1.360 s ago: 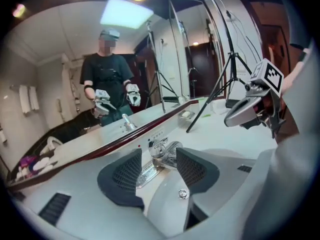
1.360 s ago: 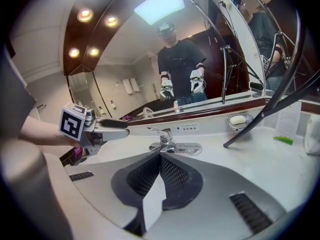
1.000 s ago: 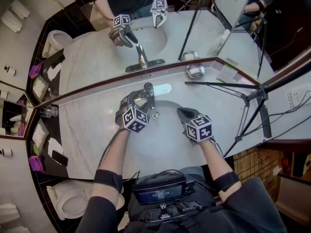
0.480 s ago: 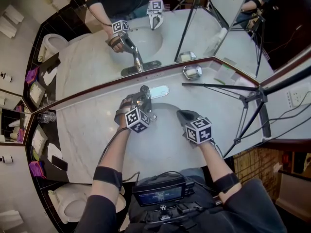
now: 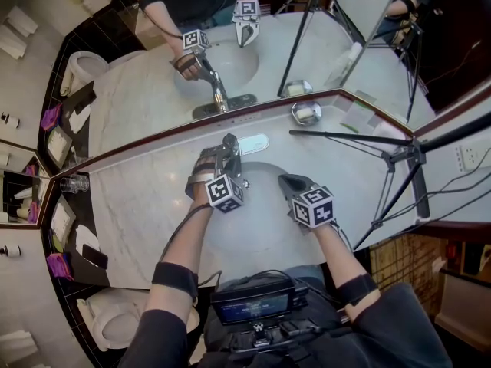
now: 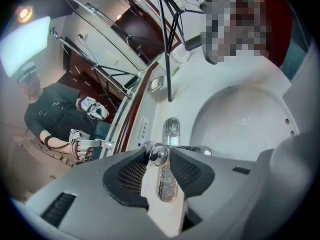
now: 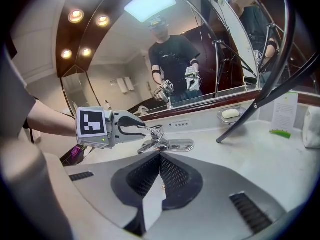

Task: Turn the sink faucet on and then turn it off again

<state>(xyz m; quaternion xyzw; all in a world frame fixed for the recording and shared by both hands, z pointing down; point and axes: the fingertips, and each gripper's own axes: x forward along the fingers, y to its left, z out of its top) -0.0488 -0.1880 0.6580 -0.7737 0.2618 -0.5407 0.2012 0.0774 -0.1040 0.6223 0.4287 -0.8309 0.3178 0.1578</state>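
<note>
The left tongs reach up to the faucet at the back of the white sink. Their two dark pads have just been closing. The shiny round end of the faucet handle sits between them, and a pad touches it on each side, so the left tongs are clamped on the handle.

The right tongs hang over the right part of the sink bowl, apart from the faucet. Their pads are pressed tight together with nothing between them.

The faucet stands in the middle of the pale stone counter, just in front of the big mirror. A little silver soap dish with white soap sits to the right of the faucet, close to the mirror. A black tripod stands farther right, and one of its legs reaches across the counter near the soap dish. A clear glass sits far off at the left end of the counter.
</note>
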